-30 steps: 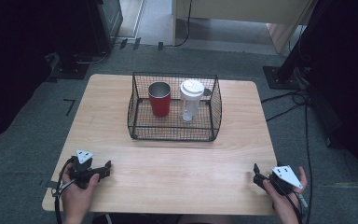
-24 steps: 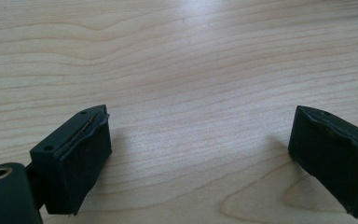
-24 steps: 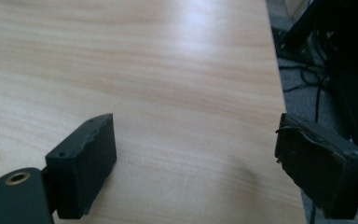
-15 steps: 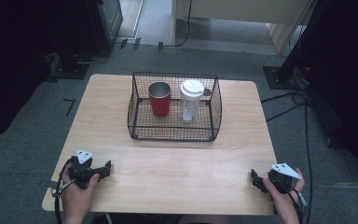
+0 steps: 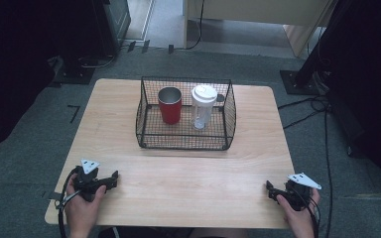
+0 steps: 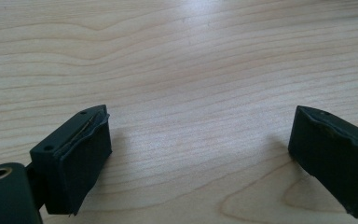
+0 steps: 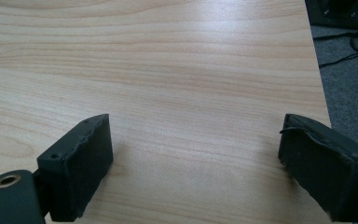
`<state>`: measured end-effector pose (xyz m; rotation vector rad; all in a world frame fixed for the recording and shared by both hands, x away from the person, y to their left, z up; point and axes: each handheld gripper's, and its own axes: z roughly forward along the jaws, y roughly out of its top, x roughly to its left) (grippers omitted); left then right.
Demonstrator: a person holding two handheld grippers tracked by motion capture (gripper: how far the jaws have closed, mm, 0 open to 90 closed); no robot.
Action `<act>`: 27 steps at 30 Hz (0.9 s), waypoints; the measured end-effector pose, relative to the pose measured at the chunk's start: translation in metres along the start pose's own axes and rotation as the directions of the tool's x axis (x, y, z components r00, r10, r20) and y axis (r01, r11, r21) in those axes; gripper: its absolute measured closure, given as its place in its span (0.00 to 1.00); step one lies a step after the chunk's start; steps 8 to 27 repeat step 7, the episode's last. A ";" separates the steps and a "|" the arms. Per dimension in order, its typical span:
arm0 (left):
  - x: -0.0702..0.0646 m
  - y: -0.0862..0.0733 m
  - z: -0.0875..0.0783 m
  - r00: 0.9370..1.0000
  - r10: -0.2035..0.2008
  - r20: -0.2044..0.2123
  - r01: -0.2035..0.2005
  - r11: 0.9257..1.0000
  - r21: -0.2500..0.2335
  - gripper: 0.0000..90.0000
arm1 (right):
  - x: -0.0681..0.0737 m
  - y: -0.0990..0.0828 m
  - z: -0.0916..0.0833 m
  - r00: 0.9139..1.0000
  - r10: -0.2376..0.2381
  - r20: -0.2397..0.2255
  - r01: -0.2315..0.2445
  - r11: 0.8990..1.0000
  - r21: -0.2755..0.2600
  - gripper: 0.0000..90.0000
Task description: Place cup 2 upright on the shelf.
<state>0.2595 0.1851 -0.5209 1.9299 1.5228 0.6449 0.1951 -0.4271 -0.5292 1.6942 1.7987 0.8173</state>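
- Spreading across most of the high view, a pale wooden table (image 5: 178, 163) stands on grey carpet (image 5: 39, 124), with dark equipment stands and cables at the far and right edges.
- A black wire basket (image 5: 149, 106) sits on the far middle of the table, well apart from both grippers.
- Inside the basket, a red cup (image 5: 170, 105) stands upright in the left half, its mouth open to the camera.
- Just beside it, to the right, a clear tumbler (image 5: 203, 107) with a white lid stands upright; whether the two touch cannot be told.
- The left gripper (image 5: 110, 179) rests low at the near left corner of the table, held by the person's left hand (image 5: 84, 206), pointing toward the table's middle. In the left gripper view its jaws stand wide apart with bare wood grain between them, holding nothing.
- The right gripper (image 5: 269, 189) lies at the near right corner in the right hand (image 5: 297, 215). In the right gripper view its jaws are likewise spread wide over bare wood, empty, with the table's edge and carpet showing at the right.
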 end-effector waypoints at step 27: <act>0.000 0.000 0.000 1.000 0.000 0.000 0.000 1.000 0.000 0.07 | 0.000 0.000 0.000 1.000 0.002 0.001 -0.002 1.000 -0.001 0.11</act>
